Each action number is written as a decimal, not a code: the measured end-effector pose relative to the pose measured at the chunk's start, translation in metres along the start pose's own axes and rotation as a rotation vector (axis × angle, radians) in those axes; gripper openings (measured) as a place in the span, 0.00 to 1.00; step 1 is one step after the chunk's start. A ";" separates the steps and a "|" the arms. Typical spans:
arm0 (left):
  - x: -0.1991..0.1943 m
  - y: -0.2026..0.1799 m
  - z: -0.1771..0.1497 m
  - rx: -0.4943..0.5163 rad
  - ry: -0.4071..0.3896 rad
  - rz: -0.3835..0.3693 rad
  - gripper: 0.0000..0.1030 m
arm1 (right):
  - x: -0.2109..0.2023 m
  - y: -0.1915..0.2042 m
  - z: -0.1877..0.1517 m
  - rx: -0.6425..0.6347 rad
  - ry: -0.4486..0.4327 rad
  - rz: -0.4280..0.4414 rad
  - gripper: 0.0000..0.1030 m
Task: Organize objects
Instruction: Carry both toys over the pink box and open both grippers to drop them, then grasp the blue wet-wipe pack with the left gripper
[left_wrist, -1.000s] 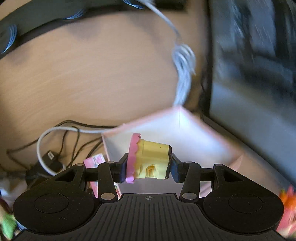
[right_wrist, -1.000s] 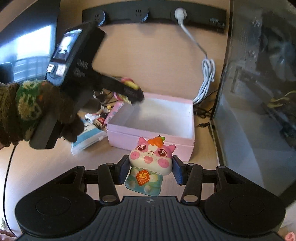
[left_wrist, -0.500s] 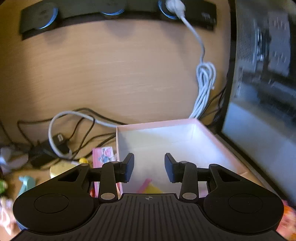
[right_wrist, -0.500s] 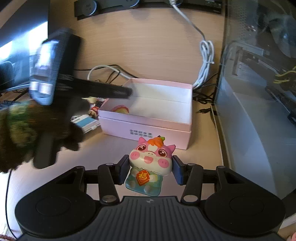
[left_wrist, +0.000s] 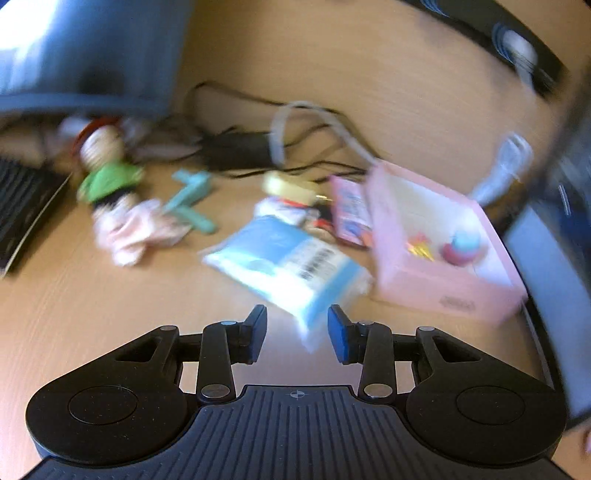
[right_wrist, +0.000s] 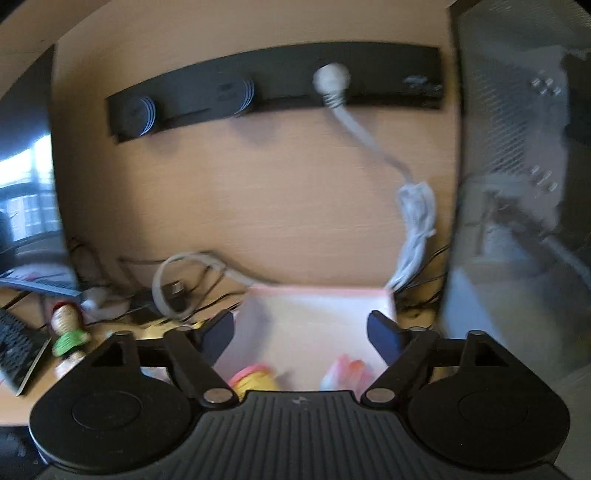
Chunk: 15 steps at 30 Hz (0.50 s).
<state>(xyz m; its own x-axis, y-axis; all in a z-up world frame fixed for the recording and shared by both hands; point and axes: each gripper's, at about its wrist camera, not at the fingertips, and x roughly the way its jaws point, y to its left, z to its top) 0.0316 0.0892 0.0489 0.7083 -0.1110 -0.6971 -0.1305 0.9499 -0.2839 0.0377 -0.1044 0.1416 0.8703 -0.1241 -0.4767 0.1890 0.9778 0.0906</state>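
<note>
Left gripper (left_wrist: 297, 334) hangs over the desk (left_wrist: 92, 314), fingers spread, nothing between them, and just beyond its tips lies a blue-and-white packet (left_wrist: 288, 266), one corner reaching toward the gap. To the right of the packet sits the pink box (left_wrist: 447, 291), open-topped, with a small yellow toy (left_wrist: 419, 247) and a pink-and-blue toy (left_wrist: 461, 245) inside; the blur hides what they are. Only this view shows the clutter left of the box: a pink card (left_wrist: 351, 212), a teal piece (left_wrist: 190, 201), a doll in a green top (left_wrist: 107, 173), a pink plush (left_wrist: 136, 229).

Over to the right gripper (right_wrist: 301, 330): spread wide, empty, hovering right above the same pink box (right_wrist: 317, 295). Down at its base, a yellow-and-pink toy (right_wrist: 255, 378) and a pink toy (right_wrist: 347, 371) peek up from inside. This view alone gives the wall: a black power strip (right_wrist: 273, 88) with a white plug (right_wrist: 332, 79), its cable bundle (right_wrist: 417, 225) hanging toward the box.
</note>
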 end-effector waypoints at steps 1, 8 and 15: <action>0.001 0.006 0.007 -0.049 0.011 -0.008 0.39 | -0.001 0.006 -0.009 -0.010 0.022 0.019 0.79; 0.044 0.001 0.048 -0.245 0.121 0.005 0.39 | -0.024 0.021 -0.068 -0.025 0.164 0.043 0.79; 0.096 -0.019 0.069 -0.171 0.161 0.123 0.68 | -0.045 -0.004 -0.088 0.014 0.208 -0.028 0.79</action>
<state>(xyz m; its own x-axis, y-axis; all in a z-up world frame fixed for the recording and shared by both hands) 0.1499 0.0809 0.0333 0.5626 -0.0561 -0.8248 -0.3335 0.8975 -0.2885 -0.0424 -0.0880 0.0858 0.7519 -0.1125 -0.6496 0.2197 0.9718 0.0861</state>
